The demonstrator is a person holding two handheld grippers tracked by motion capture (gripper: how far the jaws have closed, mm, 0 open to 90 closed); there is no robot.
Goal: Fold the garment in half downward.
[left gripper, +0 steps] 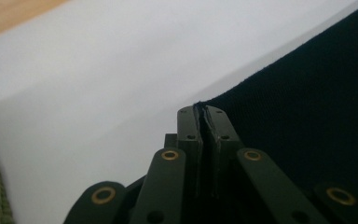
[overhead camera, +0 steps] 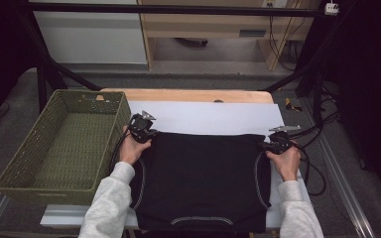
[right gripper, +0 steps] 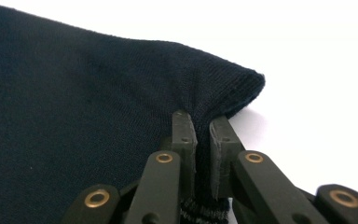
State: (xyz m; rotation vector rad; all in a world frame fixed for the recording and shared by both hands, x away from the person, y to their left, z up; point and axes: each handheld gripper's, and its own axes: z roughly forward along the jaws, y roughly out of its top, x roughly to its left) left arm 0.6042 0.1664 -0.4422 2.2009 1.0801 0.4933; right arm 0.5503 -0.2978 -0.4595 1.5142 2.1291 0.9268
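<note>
Presently, the black garment's (overhead camera: 201,176) far corners are clamped by the left claw (overhead camera: 146,133) and right claw (overhead camera: 267,145), beside the basket (overhead camera: 62,144).

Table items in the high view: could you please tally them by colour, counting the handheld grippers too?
Black: 3, the garment, the left gripper and the right gripper
Green: 1, the woven basket
White: 1, the sheet under the garment
Total: 5
</note>
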